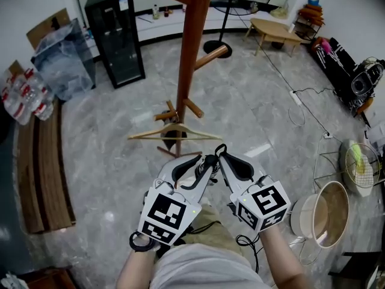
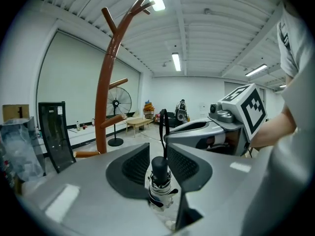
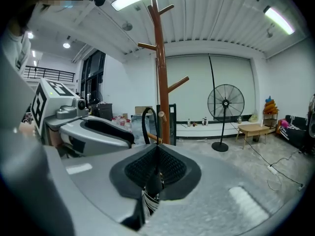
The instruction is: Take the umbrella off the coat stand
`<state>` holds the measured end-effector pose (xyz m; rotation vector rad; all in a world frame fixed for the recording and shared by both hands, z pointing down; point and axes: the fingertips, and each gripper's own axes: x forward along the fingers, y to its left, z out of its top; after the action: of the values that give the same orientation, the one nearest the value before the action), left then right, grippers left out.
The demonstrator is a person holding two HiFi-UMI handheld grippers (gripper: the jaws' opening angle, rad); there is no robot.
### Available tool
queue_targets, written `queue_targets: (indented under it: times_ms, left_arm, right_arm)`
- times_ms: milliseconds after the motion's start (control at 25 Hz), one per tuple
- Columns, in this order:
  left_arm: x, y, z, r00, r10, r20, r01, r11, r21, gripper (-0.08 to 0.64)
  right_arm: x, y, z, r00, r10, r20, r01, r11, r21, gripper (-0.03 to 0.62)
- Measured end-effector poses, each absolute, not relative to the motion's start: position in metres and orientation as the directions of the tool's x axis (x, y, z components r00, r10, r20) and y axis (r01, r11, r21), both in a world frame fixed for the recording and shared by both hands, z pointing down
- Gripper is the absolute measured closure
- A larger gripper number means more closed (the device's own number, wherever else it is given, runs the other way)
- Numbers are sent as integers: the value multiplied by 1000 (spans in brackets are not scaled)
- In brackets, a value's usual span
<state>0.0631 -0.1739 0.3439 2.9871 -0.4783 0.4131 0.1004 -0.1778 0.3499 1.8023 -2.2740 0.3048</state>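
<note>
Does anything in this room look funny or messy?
Mostly tidy. A wooden hanger hangs oddly low on the coat stand, near its foot, and a loose cable snakes across the floor on the right.

umbrella (image 2: 158, 173): lwr part hid, both gripper views | coat stand (image 1: 194, 47): top cut off, head view

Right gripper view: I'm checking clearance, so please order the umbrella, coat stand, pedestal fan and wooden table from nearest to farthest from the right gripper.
1. umbrella, held at bottom centre.
2. coat stand, just ahead, centre.
3. pedestal fan, farther back, right.
4. wooden table, beyond the fan, far right.
</note>
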Motion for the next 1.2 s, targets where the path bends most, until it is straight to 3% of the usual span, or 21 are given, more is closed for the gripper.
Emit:
queue_targets:
  times_ms: [640,880,1200]
  left_arm:
    - [92,-131,335,958,-136,254,-149,-988,32,450]
    - [117,-105,331,962,-81,260,-81,-997,-12,543]
    - [150,-70,329,962,-8,272,-2,-1000,-25,543]
  right_arm:
    - [110,-123,349,-96,-952,291,-995,92,-28,589]
    - [133,-97,343,-36,-960,279,-999,23,-49,589]
    - [167,-61,342,43,-959,280,-995,-68,-79,589]
